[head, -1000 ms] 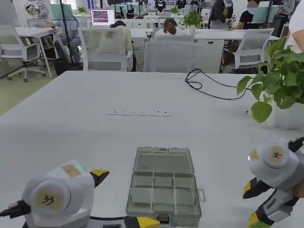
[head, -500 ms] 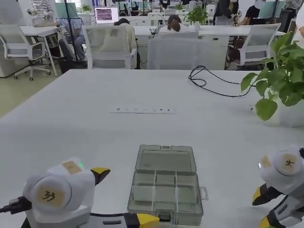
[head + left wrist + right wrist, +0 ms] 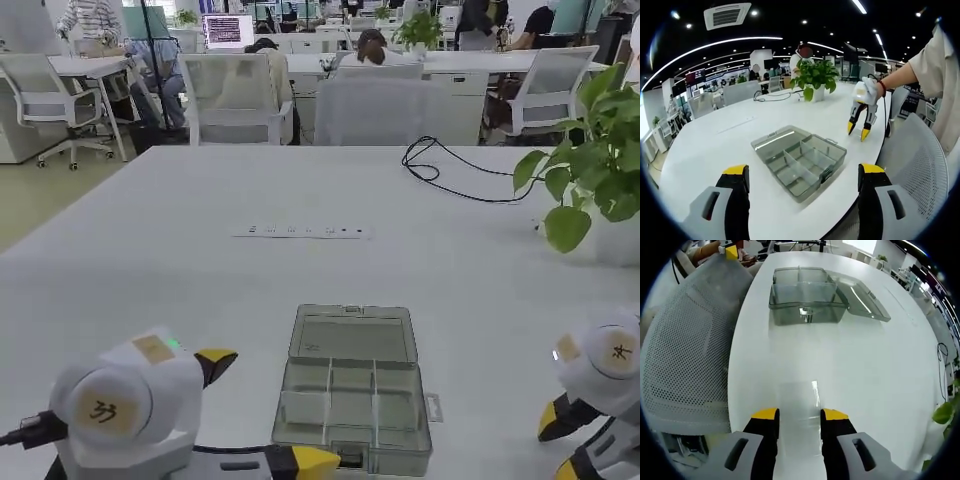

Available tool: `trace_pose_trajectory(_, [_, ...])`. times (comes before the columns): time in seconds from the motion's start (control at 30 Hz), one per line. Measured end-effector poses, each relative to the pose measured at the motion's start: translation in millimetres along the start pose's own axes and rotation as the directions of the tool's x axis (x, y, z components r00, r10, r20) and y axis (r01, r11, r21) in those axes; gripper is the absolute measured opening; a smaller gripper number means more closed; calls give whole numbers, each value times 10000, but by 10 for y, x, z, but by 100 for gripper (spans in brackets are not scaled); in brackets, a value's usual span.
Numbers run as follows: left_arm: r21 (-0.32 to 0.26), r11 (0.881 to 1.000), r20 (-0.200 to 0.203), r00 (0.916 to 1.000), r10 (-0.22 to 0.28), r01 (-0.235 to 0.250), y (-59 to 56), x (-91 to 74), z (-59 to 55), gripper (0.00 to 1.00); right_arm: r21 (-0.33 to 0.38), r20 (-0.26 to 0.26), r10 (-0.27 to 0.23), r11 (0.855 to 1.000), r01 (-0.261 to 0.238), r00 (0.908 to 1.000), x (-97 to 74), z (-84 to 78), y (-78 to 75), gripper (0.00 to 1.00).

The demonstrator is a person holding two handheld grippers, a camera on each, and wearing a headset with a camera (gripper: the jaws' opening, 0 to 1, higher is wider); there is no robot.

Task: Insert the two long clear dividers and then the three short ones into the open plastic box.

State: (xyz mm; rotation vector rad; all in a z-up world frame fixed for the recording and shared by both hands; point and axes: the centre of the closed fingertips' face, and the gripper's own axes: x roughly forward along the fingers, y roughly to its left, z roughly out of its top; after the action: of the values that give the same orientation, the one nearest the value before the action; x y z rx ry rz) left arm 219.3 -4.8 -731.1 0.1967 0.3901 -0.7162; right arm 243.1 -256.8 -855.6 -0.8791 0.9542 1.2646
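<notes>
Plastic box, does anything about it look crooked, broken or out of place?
Nothing stands out. The plastic box sits flat on the table, its lid lies open behind it, and the dividers inside stand upright.

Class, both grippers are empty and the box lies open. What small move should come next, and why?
Probably ease the left gripper forward over the plastic box to check that the dividers are seated. Clear walls already split the box into compartments, and both grippers are open and empty. The right gripper points at bare table, farther from the box.
</notes>
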Motion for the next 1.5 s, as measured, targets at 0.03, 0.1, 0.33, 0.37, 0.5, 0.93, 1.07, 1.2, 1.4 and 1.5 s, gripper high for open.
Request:
trace_pose_trajectory(0.03, [-12,10000,32,10000,-23,23,-4,0,7,92,13,14,2,10000,-2,10000,0,-2,-1,34])
trace_pose_trajectory(0.1, [-73,9999,97,9999,-67,68,-14,-1,27,91,22,33,-1,10000,1,10000,0,1,1,34])
trace_pose_trajectory(0.33, [-333,9993,166,9997,-175,181,-30,-8,47,90,284,137,-251,9993,247,9996,-7,9,8,33])
trace_pose_trajectory(0.37, [-329,9993,148,9998,-161,166,-28,-10,46,90,240,148,-306,9993,303,9994,-9,9,11,33])
trace_pose_trajectory(0.5, [-307,9994,94,9998,-168,171,-22,-14,44,90,249,271,-776,9967,769,9966,-33,25,-41,32])
trace_pose_trajectory(0.93, [-1676,9852,955,9952,-215,373,54,-100,222,80,43,2130,-2571,9650,2623,9426,-465,728,-170,32])
trace_pose_trajectory(1.07, [-1805,9823,937,9950,-333,499,42,-103,230,75,-349,2755,-2718,9558,2921,9221,-555,1069,-114,32])
trace_pose_trajectory(1.2, [-1985,9779,1045,9935,-460,662,21,-103,252,71,-689,3195,-2756,9475,3123,9066,-591,1335,-61,32])
trace_pose_trajectory(1.4, [-2295,9676,1258,9890,-780,1055,-48,-90,289,62,-1149,3635,-2643,9389,3246,8933,-593,1657,30,32])
trace_pose_trajectory(1.5, [-2709,9540,1540,9841,-888,1284,-72,-84,327,58,-1346,3783,-2554,9358,3259,8897,-576,1780,73,32])
